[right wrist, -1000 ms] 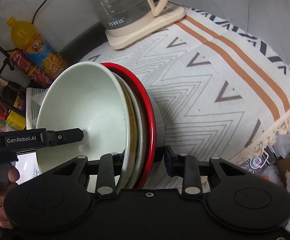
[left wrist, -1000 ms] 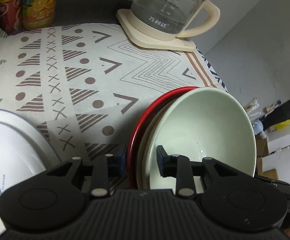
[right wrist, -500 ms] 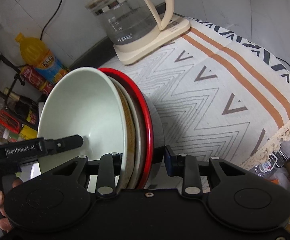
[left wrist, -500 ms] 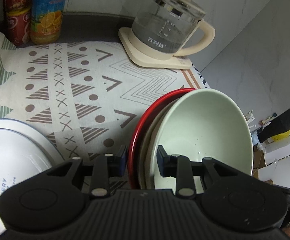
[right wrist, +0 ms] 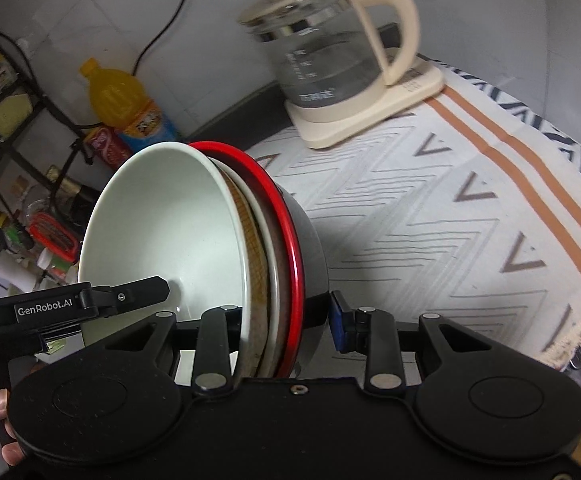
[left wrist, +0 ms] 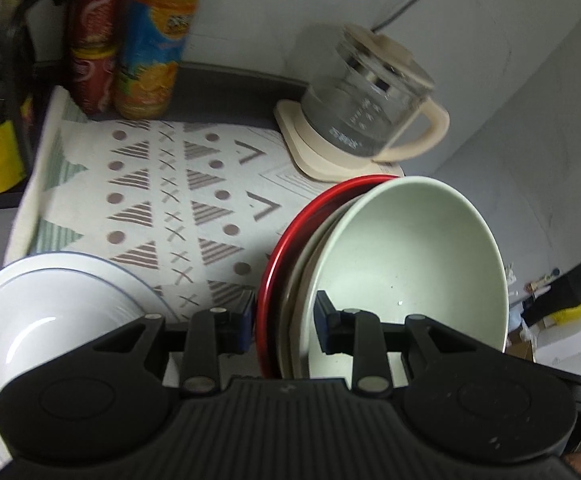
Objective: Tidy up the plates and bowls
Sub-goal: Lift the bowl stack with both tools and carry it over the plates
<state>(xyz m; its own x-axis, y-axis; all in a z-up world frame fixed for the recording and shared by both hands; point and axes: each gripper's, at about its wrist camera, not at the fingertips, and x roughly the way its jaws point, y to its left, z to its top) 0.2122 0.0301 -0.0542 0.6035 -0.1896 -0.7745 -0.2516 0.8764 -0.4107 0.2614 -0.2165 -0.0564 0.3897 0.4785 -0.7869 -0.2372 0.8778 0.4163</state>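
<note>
A pale green bowl (left wrist: 410, 264) nests in beige plates inside a red-rimmed dish (left wrist: 290, 240), and the stack stands tilted on its edge above the patterned cloth. My left gripper (left wrist: 284, 320) is shut on the stack's near rim, one pad inside the green bowl and one behind the red rim. In the right wrist view, my right gripper (right wrist: 286, 320) is shut on the other side of the stack: the green bowl (right wrist: 162, 232), the red rim (right wrist: 286, 216), its black outside against the right pad. One left finger (right wrist: 146, 292) reaches into the bowl. A white bowl (left wrist: 50, 312) lies at lower left.
A glass kettle (left wrist: 366, 116) on a cream base stands at the back of the tablecloth (left wrist: 194, 200). An orange drink bottle (left wrist: 154, 48) and red cans (left wrist: 90, 40) line the back left. A wire rack (right wrist: 18, 128) with packets is at left. The cloth's fringed edge (right wrist: 570, 336) drops off at right.
Both grippers have risen with the stack still clamped between them. The kettle, bottle and cans now show more fully and sit lower in both views; more of the white bowl shows.
</note>
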